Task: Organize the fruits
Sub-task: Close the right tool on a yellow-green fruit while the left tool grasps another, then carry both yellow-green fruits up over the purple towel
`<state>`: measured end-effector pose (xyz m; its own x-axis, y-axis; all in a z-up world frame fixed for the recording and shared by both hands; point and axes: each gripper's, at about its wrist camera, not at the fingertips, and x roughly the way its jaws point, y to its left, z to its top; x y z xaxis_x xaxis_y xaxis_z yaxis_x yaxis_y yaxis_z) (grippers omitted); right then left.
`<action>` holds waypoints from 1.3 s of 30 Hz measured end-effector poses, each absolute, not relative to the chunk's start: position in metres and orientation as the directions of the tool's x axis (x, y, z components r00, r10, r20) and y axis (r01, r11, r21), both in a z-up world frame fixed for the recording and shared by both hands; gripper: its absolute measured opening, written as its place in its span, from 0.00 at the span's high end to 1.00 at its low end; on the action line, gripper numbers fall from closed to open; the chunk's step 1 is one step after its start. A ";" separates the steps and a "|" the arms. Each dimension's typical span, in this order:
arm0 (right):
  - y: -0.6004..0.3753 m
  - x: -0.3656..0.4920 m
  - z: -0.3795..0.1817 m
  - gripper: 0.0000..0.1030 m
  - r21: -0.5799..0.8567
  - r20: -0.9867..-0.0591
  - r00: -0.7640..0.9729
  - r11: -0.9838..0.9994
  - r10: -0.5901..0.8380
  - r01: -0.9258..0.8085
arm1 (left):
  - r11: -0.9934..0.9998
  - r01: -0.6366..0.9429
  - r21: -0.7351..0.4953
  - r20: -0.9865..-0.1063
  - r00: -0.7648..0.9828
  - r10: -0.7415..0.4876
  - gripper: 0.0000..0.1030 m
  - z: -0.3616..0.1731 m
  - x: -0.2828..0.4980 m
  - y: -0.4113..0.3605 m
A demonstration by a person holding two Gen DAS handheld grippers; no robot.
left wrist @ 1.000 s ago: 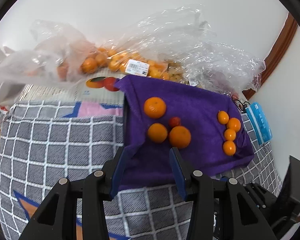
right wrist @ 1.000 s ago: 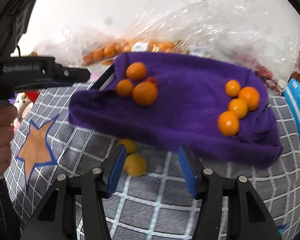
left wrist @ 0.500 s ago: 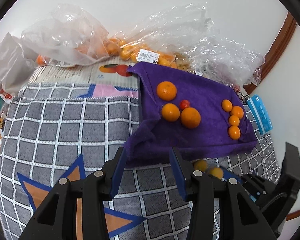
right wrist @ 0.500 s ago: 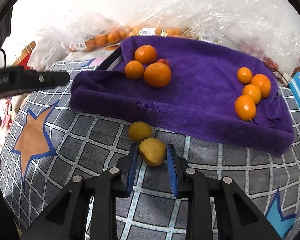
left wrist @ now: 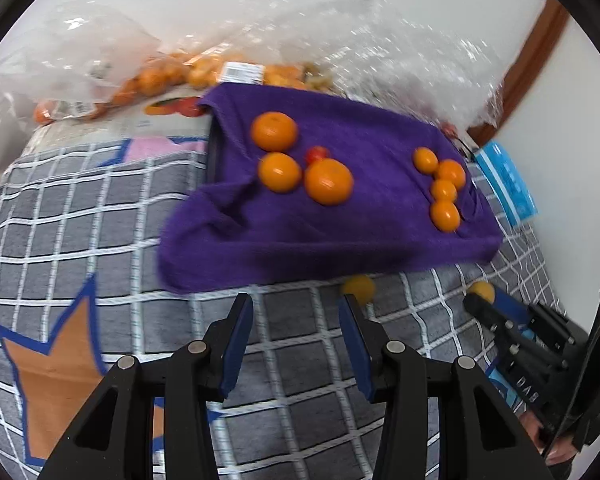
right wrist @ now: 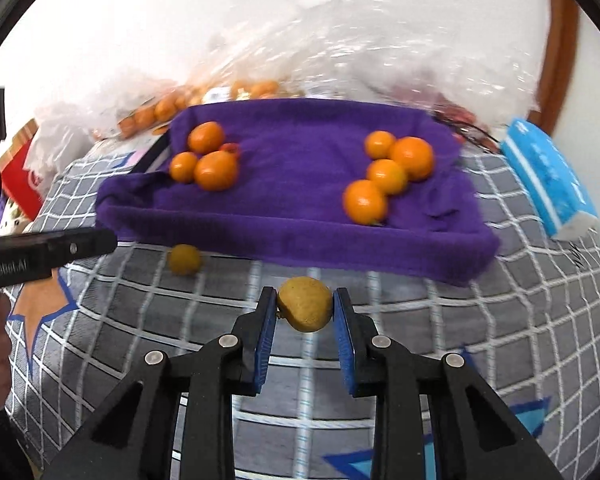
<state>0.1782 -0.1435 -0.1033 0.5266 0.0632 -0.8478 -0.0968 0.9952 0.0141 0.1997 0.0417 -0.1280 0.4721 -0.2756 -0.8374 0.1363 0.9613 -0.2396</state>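
Half a second ago the yellow fruit (right wrist: 305,309) sat on the cloth between the closing fingers of the right gripper (right wrist: 305,312); now it is pinched between them, and the view has swung so the purple towel (right wrist: 300,208) lies further ahead.

From the left wrist camera, the left gripper (left wrist: 296,344) hangs over the grey checked cloth (left wrist: 100,208) with its blue-padded fingers wide apart and nothing between them. Just past its right fingertip lies a second yellow fruit (left wrist: 358,288), close to the near edge of the towel (left wrist: 340,232). On the towel, three oranges (left wrist: 328,181) cluster round a small red fruit (left wrist: 317,155) toward the left, and four smaller oranges (left wrist: 444,191) run in a line on the right. Off to the right, the other gripper (left wrist: 485,300) shows with a bit of yellow at its tip. Clear plastic bags (left wrist: 340,52) holding more oranges lie behind the towel.

From the right wrist camera, both blue pads (right wrist: 266,328) press the sides of the held fruit, which sits in front of the towel's near edge. The loose yellow fruit (right wrist: 185,259) lies to the left, on the checked cloth just by the towel. A black part of the left tool (right wrist: 48,254) reaches in from the left edge. A blue packet (right wrist: 548,184) lies to the right of the towel.
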 end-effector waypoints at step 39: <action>-0.203 0.177 -0.091 0.73 0.025 -0.826 0.563 1.000 0.029 -0.015 | 0.966 0.178 -0.186 -0.865 0.437 -0.247 0.76 -0.140 0.213 -0.012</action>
